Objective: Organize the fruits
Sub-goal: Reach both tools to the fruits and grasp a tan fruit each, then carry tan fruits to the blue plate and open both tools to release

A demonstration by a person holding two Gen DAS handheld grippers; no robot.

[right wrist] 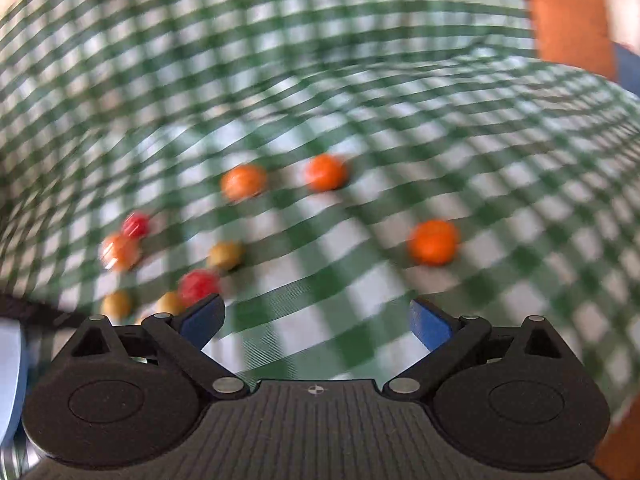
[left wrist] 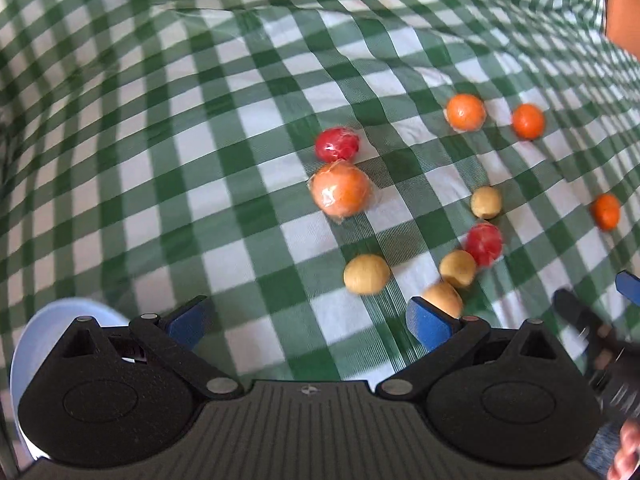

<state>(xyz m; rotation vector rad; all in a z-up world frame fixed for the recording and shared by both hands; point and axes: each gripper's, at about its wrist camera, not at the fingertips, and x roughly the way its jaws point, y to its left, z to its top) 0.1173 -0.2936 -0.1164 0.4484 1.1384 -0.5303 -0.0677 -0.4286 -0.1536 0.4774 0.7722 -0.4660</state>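
Note:
Loose fruits lie on a green-and-white checked cloth (left wrist: 200, 160). In the left wrist view I see a large wrapped orange (left wrist: 341, 194), two red fruits (left wrist: 337, 144) (left wrist: 483, 243), several tan round fruits (left wrist: 366, 274) and small oranges (left wrist: 465, 112) (left wrist: 528, 121) (left wrist: 605, 211). My left gripper (left wrist: 308, 320) is open and empty, just short of the tan fruits. My right gripper (right wrist: 316, 320) is open and empty; it also shows at the left wrist view's right edge (left wrist: 592, 320). The right wrist view is blurred; an orange (right wrist: 433, 242) lies ahead of it.
A pale blue bowl (left wrist: 48, 328) sits at the lower left beside my left gripper, and its edge shows in the right wrist view (right wrist: 10, 380). An orange-brown surface (right wrist: 568, 12) lies beyond the cloth's far right edge. The cloth has folds at the back.

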